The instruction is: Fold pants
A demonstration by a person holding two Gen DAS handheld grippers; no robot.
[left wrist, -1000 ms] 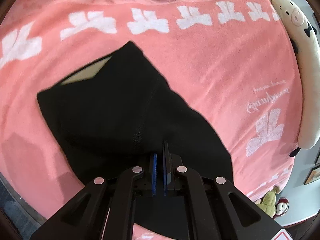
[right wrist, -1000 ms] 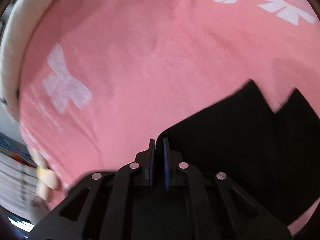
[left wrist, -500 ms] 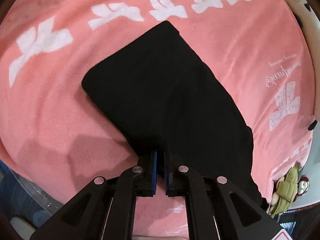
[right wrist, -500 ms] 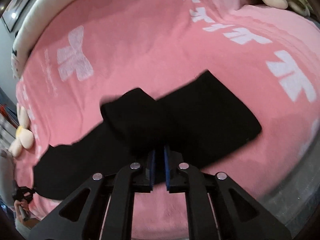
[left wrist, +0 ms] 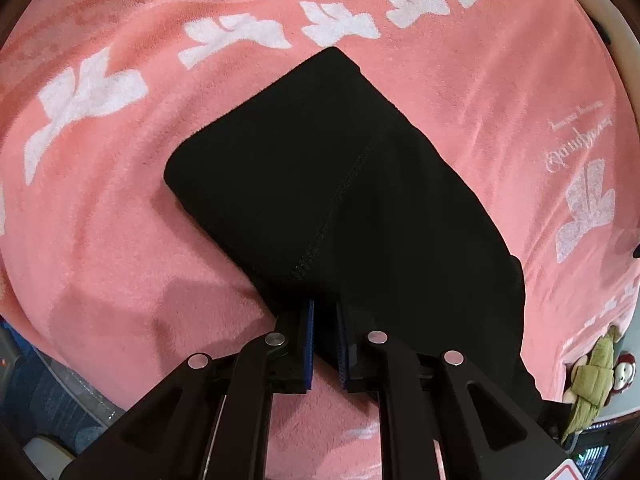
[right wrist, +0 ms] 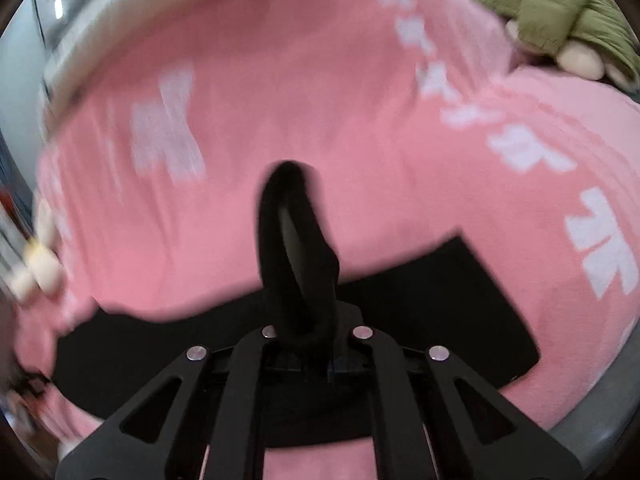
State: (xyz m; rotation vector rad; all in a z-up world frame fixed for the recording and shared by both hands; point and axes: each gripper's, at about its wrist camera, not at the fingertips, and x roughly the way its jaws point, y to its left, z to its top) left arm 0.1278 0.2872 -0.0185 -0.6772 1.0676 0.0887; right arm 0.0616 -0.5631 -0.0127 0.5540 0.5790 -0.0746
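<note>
Left wrist view: black pants point(left wrist: 340, 184) lie folded across the centre of frame on the pink blanket point(left wrist: 120, 208), seam running diagonally. Left gripper point(left wrist: 324, 320) at lower centre, jaws just eased slightly apart; cloth edge sits between the blue pads, whether pressed cannot tell. Right wrist view, blurred: right gripper point(right wrist: 312, 336) at lower centre, clenched on a loop of the pants' fabric standing up toward mid-frame; the rest lies flat along the bottom. Judged: mid-fold, right side carrying a layer over. Next likely calls for laying that loop flat, aligned with the folded edge, then letting go.
</note>
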